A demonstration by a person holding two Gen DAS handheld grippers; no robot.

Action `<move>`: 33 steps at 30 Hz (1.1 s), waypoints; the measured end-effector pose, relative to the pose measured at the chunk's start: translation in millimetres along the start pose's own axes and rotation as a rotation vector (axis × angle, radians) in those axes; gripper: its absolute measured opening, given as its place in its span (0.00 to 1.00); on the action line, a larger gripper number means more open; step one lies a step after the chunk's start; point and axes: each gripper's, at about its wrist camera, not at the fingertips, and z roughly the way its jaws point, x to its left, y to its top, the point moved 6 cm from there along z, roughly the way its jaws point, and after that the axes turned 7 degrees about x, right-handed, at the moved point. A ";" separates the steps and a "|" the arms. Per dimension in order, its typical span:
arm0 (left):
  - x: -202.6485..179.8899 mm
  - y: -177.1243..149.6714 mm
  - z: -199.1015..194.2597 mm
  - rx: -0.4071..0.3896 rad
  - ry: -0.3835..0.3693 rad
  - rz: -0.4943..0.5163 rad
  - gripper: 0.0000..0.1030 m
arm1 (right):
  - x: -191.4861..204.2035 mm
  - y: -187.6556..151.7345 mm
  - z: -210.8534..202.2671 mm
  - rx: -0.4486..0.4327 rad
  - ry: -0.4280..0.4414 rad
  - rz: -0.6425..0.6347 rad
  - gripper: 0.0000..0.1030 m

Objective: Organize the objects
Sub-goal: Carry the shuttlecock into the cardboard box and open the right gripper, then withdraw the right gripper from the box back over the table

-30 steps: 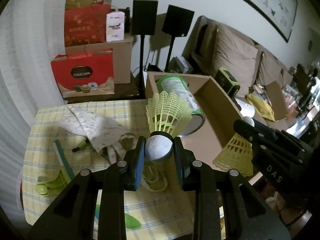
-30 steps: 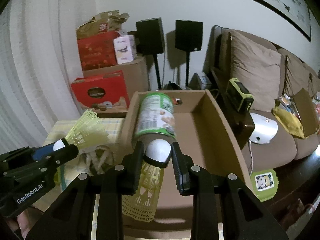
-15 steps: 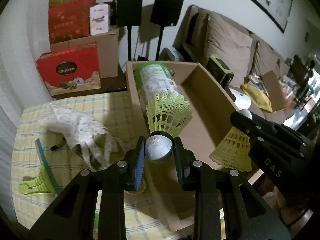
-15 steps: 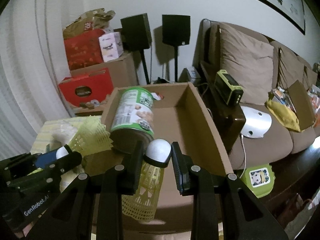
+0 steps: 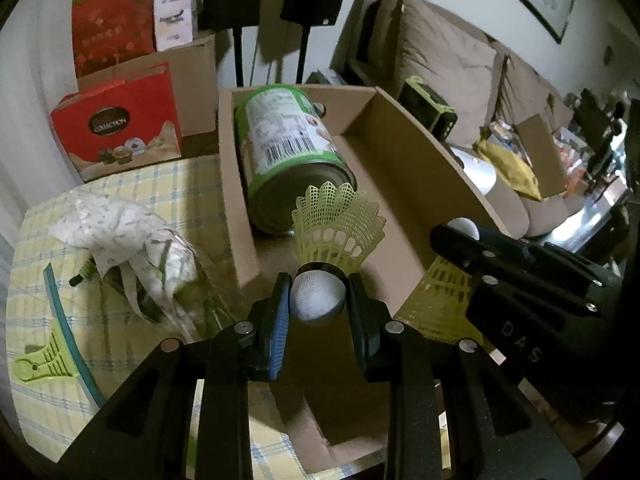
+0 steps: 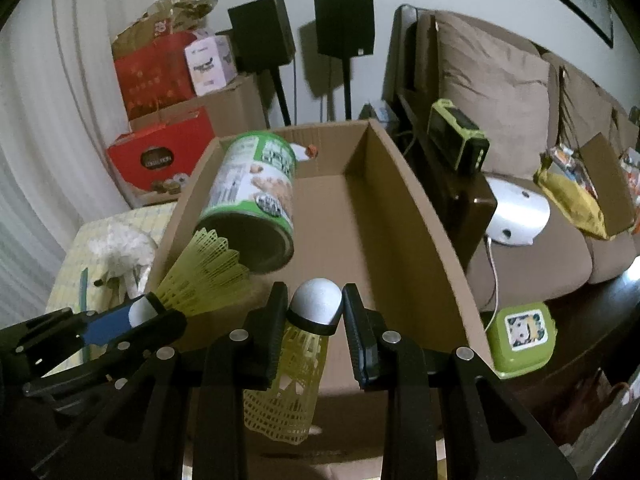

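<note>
My left gripper [image 5: 318, 300] is shut on the white cork of a yellow-green shuttlecock [image 5: 338, 226], held skirt up over the near end of the open cardboard box [image 5: 404, 184]. My right gripper [image 6: 314, 308] is shut on the cork of a second yellow shuttlecock [image 6: 294, 392], skirt hanging down, over the box's [image 6: 404, 200] near edge. A green can [image 5: 286, 156] lies on its side inside the box; it also shows in the right wrist view [image 6: 254, 196]. Each gripper shows in the other's view: the right one [image 5: 516, 280], the left one [image 6: 100, 332].
On the checked tablecloth [image 5: 132, 196] left of the box lie a crumpled white cloth [image 5: 128, 232] and a green clip [image 5: 44, 364]. Red gift boxes [image 5: 116, 120], speakers [image 6: 344, 26] and a sofa [image 6: 496, 92] stand behind. A green lunch box [image 6: 522, 328] sits right.
Both grippers have moved toward and over the box with their shuttlecocks still held. The left one has shifted right from above the tablecloth to above the box's interior.
</note>
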 end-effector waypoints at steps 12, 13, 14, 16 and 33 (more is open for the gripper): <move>-0.4 -4.5 -3.1 0.005 -0.005 -0.012 0.35 | -4.6 -10.6 9.8 0.052 0.023 0.034 0.34; 0.0 -3.6 -4.1 0.003 -0.004 -0.013 0.36 | -4.6 -10.6 9.8 0.052 0.023 0.034 0.34; 1.0 -2.7 -5.7 -0.001 -0.001 -0.015 0.38 | -5.9 -9.8 8.5 0.047 0.019 0.038 0.34; 4.7 -1.3 -9.4 -0.013 0.003 -0.023 0.43 | -6.7 -7.6 5.5 0.038 0.016 0.041 0.35; 32.0 2.3 -30.2 -0.057 0.024 -0.070 0.55 | 8.8 0.8 -13.3 -0.031 -0.019 0.006 0.43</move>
